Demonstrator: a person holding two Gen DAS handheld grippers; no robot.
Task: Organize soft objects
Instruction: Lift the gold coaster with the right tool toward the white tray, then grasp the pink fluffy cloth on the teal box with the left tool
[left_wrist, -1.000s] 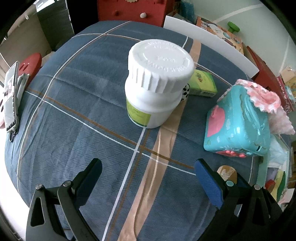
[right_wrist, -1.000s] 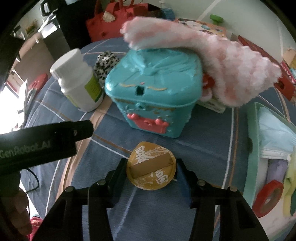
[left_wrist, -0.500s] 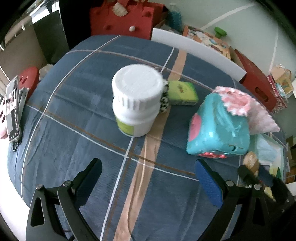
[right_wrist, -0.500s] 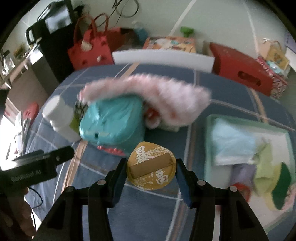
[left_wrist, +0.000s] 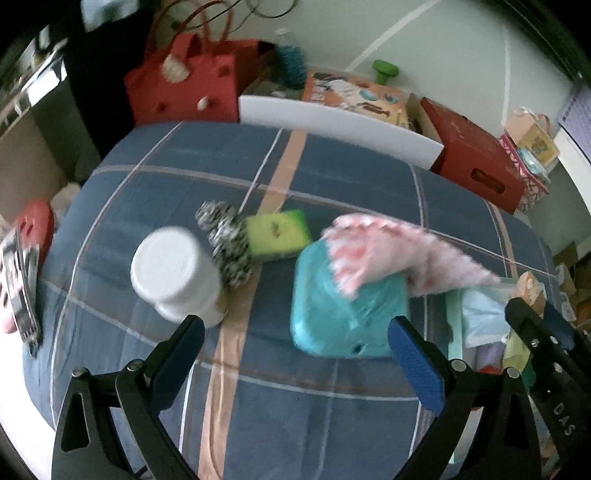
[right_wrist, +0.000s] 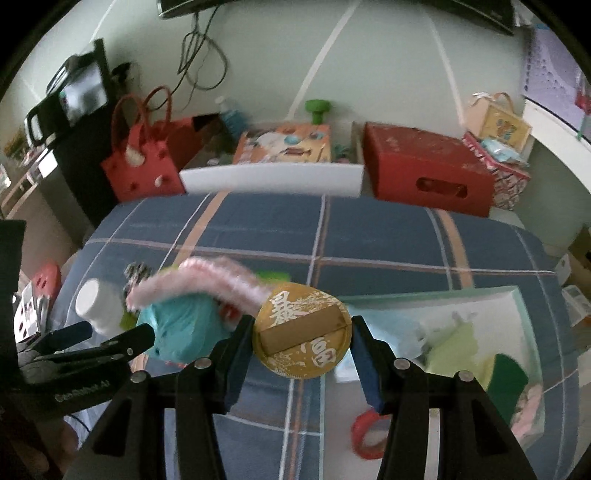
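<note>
My right gripper (right_wrist: 301, 345) is shut on a round gold disc with white characters (right_wrist: 301, 336), held in the air above the table. It also shows at the right edge of the left wrist view (left_wrist: 532, 295). My left gripper (left_wrist: 295, 343) is open and empty, above the plaid tablecloth (left_wrist: 277, 413). A pink fluffy cloth (left_wrist: 391, 251) lies draped over a teal toy box (left_wrist: 343, 310); both also show in the right wrist view, cloth (right_wrist: 207, 280), box (right_wrist: 184, 328). A black-and-white spotted soft thing (left_wrist: 229, 240) lies behind a white bottle (left_wrist: 177, 277).
A green box (left_wrist: 279, 234) lies mid-table. A pale green tray (right_wrist: 436, 295) at the right holds cloths and a red tape roll (right_wrist: 369, 435). A white board (left_wrist: 340, 125), red bag (left_wrist: 184, 85) and red box (left_wrist: 476, 162) stand beyond the far edge.
Both grippers have risen and pulled back, so the table objects look smaller and farther. The right gripper, still holding the disc, has swung right toward the tray.
</note>
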